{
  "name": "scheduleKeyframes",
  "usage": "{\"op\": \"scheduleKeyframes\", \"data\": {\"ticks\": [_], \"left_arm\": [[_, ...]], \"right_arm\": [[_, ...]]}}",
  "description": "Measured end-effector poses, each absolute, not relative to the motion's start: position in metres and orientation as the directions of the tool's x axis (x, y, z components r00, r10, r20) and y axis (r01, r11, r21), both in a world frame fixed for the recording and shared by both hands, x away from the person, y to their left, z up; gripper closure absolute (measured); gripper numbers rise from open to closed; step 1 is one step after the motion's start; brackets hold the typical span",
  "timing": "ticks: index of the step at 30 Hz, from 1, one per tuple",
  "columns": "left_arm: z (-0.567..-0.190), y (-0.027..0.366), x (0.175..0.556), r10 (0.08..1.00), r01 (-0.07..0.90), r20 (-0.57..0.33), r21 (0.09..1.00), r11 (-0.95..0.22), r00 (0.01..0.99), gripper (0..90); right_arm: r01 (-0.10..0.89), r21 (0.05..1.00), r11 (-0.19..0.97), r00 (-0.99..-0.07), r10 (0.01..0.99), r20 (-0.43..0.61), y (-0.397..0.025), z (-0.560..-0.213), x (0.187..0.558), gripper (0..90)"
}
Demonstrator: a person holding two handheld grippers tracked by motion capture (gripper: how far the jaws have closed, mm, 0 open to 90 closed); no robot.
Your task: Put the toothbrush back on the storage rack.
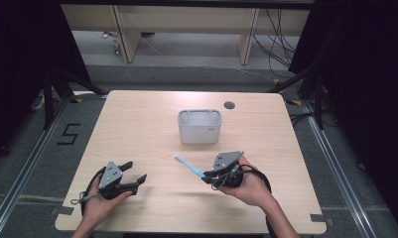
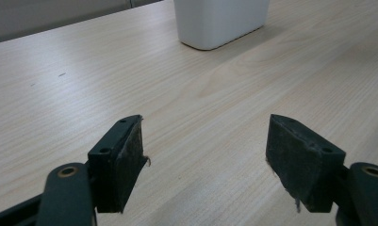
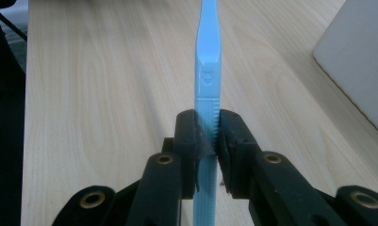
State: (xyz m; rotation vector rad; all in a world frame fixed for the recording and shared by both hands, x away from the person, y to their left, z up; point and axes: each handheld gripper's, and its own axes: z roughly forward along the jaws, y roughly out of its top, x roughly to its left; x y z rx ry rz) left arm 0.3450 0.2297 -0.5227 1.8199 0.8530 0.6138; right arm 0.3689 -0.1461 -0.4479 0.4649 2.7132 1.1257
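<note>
A light blue toothbrush (image 1: pixel 189 166) with a white head sticks out up and to the left from my right gripper (image 1: pixel 208 176), which is shut on its handle (image 3: pixel 207 84) just above the table. A white rectangular holder (image 1: pixel 200 126) stands at the table's middle, beyond both grippers, and its wall appears at the top of the left gripper view (image 2: pixel 220 20) and at the right edge of the right gripper view (image 3: pixel 361 61). My left gripper (image 1: pixel 135 173) rests low at the front left, jaws wide apart with nothing between the pads (image 2: pixel 130 155).
The light wooden table (image 1: pixel 137 124) has a round cable hole (image 1: pixel 229 105) at the back, behind the holder. Dark floor with rails surrounds the table, and desk legs and cables stand farther back.
</note>
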Motion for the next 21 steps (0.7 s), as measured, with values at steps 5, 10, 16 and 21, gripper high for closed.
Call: {"op": "scheduleKeyframes", "data": {"ticks": [5,10,16,21], "left_arm": [[-0.523,0.23,0.345,0.779,0.277,0.028,0.926,-0.256,0.626,27.6],[-0.522,0.23,0.345,0.78,0.28,0.03,0.924,-0.261,0.625,27.7],[-0.523,0.23,0.345,0.78,0.276,0.03,0.926,-0.257,0.625,27.7],[-0.523,0.23,0.345,0.78,0.278,0.026,0.926,-0.254,0.625,27.7]], "right_arm": [[0.234,0.734,0.637,-0.928,0.371,-0.026,-0.15,-0.448,0.369,78.7],[0.221,0.783,0.581,-0.913,0.406,-0.044,-0.154,-0.448,0.369,78.6],[0.24,0.814,0.529,-0.898,0.44,-0.021,-0.159,-0.451,0.369,78.6],[0.245,0.835,0.493,-0.887,0.462,-0.012,-0.162,-0.454,0.368,78.6]]}}
